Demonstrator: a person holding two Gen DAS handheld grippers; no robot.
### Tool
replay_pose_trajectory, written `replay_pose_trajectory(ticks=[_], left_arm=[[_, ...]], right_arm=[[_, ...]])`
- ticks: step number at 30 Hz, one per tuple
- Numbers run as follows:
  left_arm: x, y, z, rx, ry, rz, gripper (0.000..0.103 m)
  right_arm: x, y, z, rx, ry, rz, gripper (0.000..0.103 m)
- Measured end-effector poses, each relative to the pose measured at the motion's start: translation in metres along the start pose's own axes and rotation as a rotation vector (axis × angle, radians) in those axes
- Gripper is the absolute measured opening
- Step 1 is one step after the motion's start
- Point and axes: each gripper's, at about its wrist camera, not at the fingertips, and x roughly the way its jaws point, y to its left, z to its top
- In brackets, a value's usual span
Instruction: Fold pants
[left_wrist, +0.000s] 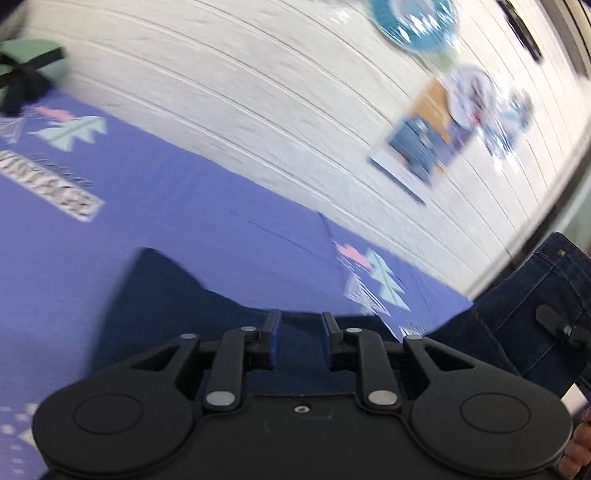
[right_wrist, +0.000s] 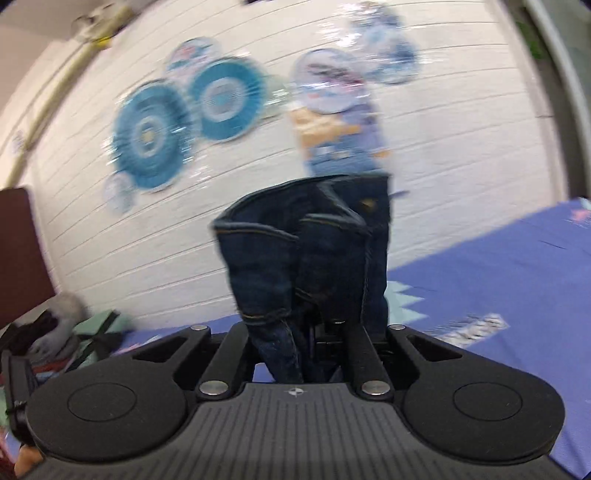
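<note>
Dark blue denim pants (left_wrist: 177, 306) lie on a purple patterned bed sheet (left_wrist: 166, 192) under my left gripper (left_wrist: 301, 334), whose jaws stand apart with cloth below them. The pants run on to the right, where the other gripper (left_wrist: 561, 325) holds them up. In the right wrist view my right gripper (right_wrist: 325, 328) is shut on a bunched waistband part of the pants (right_wrist: 306, 251), which stands up in front of the camera and hides the fingertips.
A white brick wall (left_wrist: 295, 110) with blue paper fans (right_wrist: 155, 136) and posters stands behind the bed. A mint green item with black straps (left_wrist: 26, 62) lies at the far left. A pile of clothes (right_wrist: 55, 332) sits at the left in the right wrist view.
</note>
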Motion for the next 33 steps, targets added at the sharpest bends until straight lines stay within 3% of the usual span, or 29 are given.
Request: replay_pose_trajectory(ticks=[8, 9, 11, 14, 16, 17, 18, 20, 21, 22, 26, 29, 31, 33], left_arm=[[-0.059, 0.062, 0.010, -0.133, -0.101, 0.084, 0.036], [-0.064, 0.067, 0.011, -0.149, -0.107, 0.083, 0.039], [-0.074, 0.074, 0.011, -0.176, -0.120, 0.078, 0.056], [-0.080, 0.079, 0.012, -0.189, -0.133, 0.068, 0.062], [-0.081, 0.080, 0.014, -0.200, -0.131, 0.048, 0.076], [-0.081, 0.080, 0.014, -0.204, -0.130, 0.035, 0.078], [-0.081, 0.079, 0.014, -0.204, -0.129, 0.025, 0.078], [-0.081, 0.074, 0.015, -0.186, -0.124, 0.006, 0.079], [-0.080, 0.072, 0.016, -0.175, -0.118, -0.008, 0.079], [-0.079, 0.068, 0.017, -0.162, -0.108, -0.024, 0.079], [-0.074, 0.048, 0.018, -0.071, -0.061, -0.060, 0.079], [-0.071, 0.040, 0.013, -0.016, -0.029, -0.045, 0.078], [-0.070, 0.035, 0.013, -0.003, -0.030, -0.046, 0.076], [-0.067, 0.028, 0.017, 0.011, -0.037, -0.081, 0.077]], right_arm=[[0.076, 0.078, -0.046, -0.167, 0.235, 0.204, 0.017], [0.081, 0.086, -0.055, -0.194, 0.266, 0.218, 0.018], [0.093, 0.098, -0.068, -0.232, 0.324, 0.244, 0.019], [0.108, 0.115, -0.086, -0.298, 0.427, 0.297, 0.027], [0.114, 0.121, -0.096, -0.337, 0.497, 0.311, 0.051], [0.116, 0.123, -0.099, -0.362, 0.520, 0.316, 0.056], [0.112, 0.123, -0.100, -0.372, 0.523, 0.331, 0.069], [0.101, 0.121, -0.095, -0.391, 0.501, 0.348, 0.074], [0.096, 0.118, -0.090, -0.388, 0.498, 0.378, 0.095], [0.089, 0.115, -0.086, -0.372, 0.487, 0.407, 0.103], [0.064, 0.102, -0.068, -0.325, 0.420, 0.465, 0.103], [0.052, 0.085, -0.058, -0.311, 0.375, 0.433, 0.102], [0.052, 0.074, -0.055, -0.298, 0.363, 0.394, 0.074], [0.064, 0.069, -0.053, -0.284, 0.381, 0.340, 0.056]])
